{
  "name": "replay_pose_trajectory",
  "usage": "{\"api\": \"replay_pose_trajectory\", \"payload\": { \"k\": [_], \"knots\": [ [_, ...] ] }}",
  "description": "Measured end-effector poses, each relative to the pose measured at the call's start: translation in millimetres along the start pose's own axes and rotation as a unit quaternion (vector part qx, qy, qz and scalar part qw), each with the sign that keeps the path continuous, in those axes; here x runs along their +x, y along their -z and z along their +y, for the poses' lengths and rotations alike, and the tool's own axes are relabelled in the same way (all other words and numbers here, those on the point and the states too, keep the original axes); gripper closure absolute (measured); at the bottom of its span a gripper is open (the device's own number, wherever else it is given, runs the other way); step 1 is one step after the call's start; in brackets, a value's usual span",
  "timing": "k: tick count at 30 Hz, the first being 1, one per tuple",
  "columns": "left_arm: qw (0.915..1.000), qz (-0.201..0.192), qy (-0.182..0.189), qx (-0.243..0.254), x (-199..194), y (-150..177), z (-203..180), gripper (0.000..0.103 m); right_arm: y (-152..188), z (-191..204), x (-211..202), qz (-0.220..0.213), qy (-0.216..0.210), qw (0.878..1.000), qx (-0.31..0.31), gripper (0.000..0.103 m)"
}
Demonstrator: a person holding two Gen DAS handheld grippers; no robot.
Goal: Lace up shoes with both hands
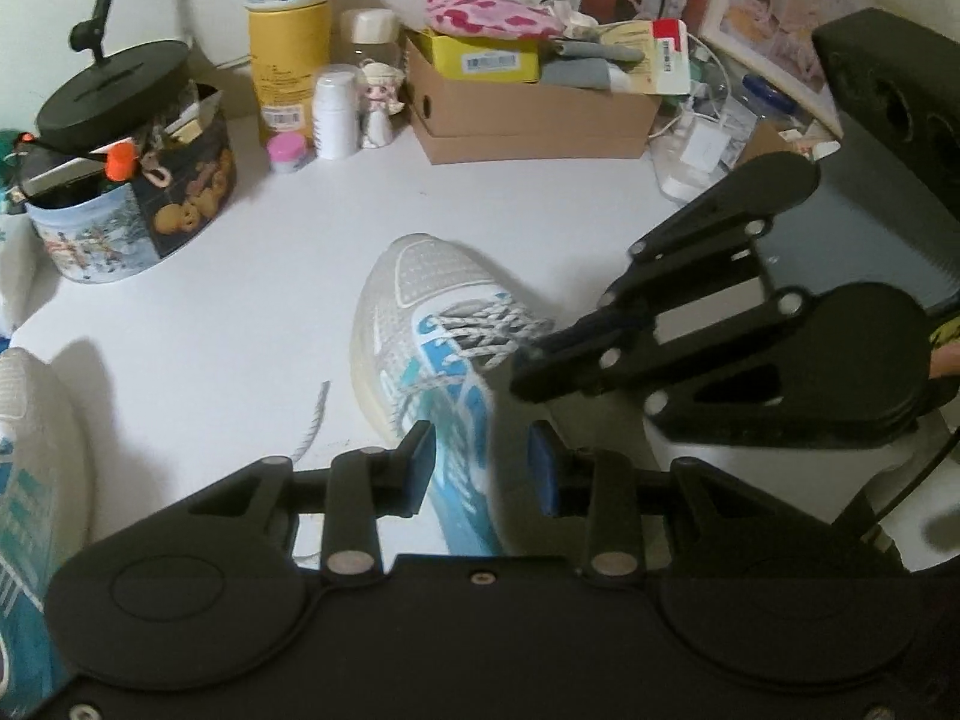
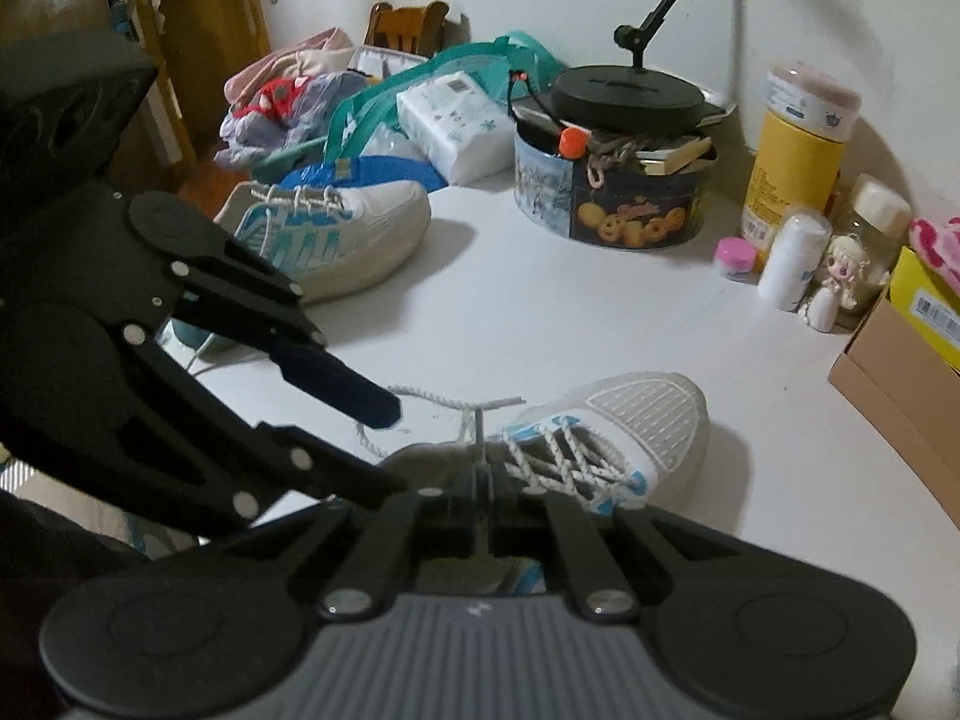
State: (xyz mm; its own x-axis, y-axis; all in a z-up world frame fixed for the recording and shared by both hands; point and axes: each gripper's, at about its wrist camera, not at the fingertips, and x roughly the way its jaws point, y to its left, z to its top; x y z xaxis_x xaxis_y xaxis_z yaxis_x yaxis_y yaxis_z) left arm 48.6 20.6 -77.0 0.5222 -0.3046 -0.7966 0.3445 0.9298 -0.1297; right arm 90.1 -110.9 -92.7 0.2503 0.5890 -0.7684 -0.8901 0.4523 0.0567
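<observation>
A white and blue sneaker (image 1: 420, 324) lies on the white table (image 1: 252, 300), toe pointing away; it also shows in the right wrist view (image 2: 636, 426). My left gripper (image 1: 483, 462) is open, its blue pads either side of the shoe's middle, empty. My right gripper (image 2: 480, 468) is shut on the speckled shoelace (image 2: 474, 414) just above the eyelets; it shows from the side in the left wrist view (image 1: 528, 372). A loose lace end (image 1: 312, 420) trails on the table left of the shoe. The left gripper (image 2: 366, 408) also shows in the right wrist view.
A second sneaker (image 2: 336, 234) lies at the left (image 1: 24, 456). A cookie tin (image 1: 132, 222) under a black stand base, bottles (image 1: 336, 114), a doll and a cardboard box (image 1: 528, 114) line the back. Bags (image 2: 420, 114) are piled far left.
</observation>
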Motion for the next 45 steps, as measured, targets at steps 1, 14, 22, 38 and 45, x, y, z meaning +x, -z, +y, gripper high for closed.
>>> {"api": "replay_pose_trajectory", "payload": {
  "k": [1,14,22,38,45],
  "knots": [
    [1.0000,0.003,-0.003,0.004,2,0,-1,0.075,0,0,1,0.004,-0.002,1.000,-0.002,0.099],
    [0.9996,0.005,-0.009,-0.026,4,3,2,0.090,3,12,14,0.039,-0.013,0.998,-0.036,0.099],
    [0.9995,0.006,-0.012,-0.027,1,3,0,0.090,1,14,17,0.043,-0.016,0.998,-0.042,0.099],
    [0.9997,0.007,-0.007,-0.024,-2,6,1,0.090,2,16,23,0.046,-0.017,0.998,-0.038,0.099],
    [0.9997,0.009,-0.006,-0.022,-2,5,1,0.091,2,16,27,0.053,-0.016,0.998,-0.036,0.099]
  ]
}}
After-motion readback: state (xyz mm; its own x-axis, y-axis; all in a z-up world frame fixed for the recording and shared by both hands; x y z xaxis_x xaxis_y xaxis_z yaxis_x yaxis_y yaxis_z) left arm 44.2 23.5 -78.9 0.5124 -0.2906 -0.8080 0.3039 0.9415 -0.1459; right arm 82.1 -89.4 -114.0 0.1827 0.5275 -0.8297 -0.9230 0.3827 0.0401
